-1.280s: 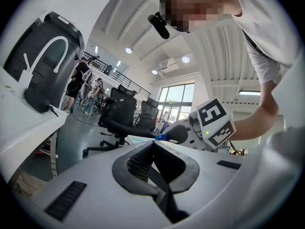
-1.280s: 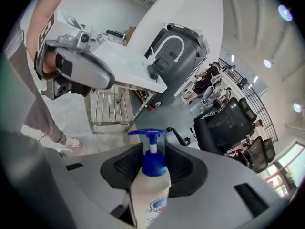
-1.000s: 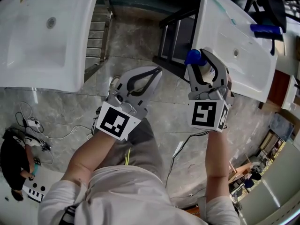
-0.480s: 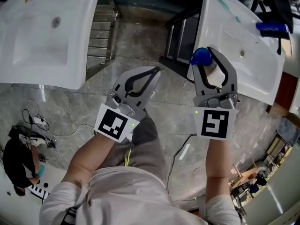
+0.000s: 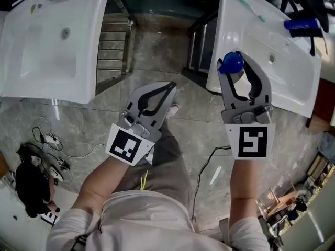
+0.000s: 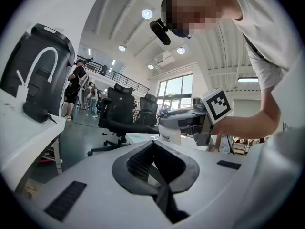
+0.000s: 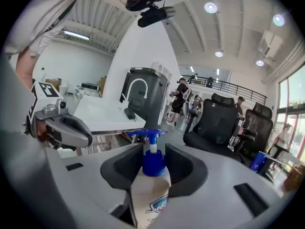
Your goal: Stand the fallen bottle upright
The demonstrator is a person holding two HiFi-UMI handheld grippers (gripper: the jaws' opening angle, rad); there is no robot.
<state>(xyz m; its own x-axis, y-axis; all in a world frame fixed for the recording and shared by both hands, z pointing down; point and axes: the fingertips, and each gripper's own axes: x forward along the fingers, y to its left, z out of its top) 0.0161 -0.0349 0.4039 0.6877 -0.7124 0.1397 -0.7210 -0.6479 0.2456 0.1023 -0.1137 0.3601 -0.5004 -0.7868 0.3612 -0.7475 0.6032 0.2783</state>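
A white pump bottle (image 5: 236, 78) with a blue pump head (image 5: 231, 63) sits between the jaws of my right gripper (image 5: 236, 61), which is shut on its body. It is held above the near edge of the right white sink (image 5: 272, 82). In the right gripper view the bottle (image 7: 151, 185) stands with its blue pump (image 7: 152, 162) pointing up and away between the dark pads. My left gripper (image 5: 168, 86) hangs over the floor between the two sinks, its jaws closed tip to tip on nothing. The left gripper view shows the same: left gripper (image 6: 153, 147) empty.
A second white sink (image 5: 47, 51) lies at the upper left. A metal rack (image 5: 112, 41) stands between the sinks. A blue object (image 5: 301, 24) rests at the right sink's far end. Cables (image 5: 49, 140) trail on the marble floor, and another person (image 5: 31, 182) is at the lower left.
My right gripper has risen with the bottle and rolled, so its marker cube now faces the head camera squarely. The left gripper has drifted slightly toward the right.
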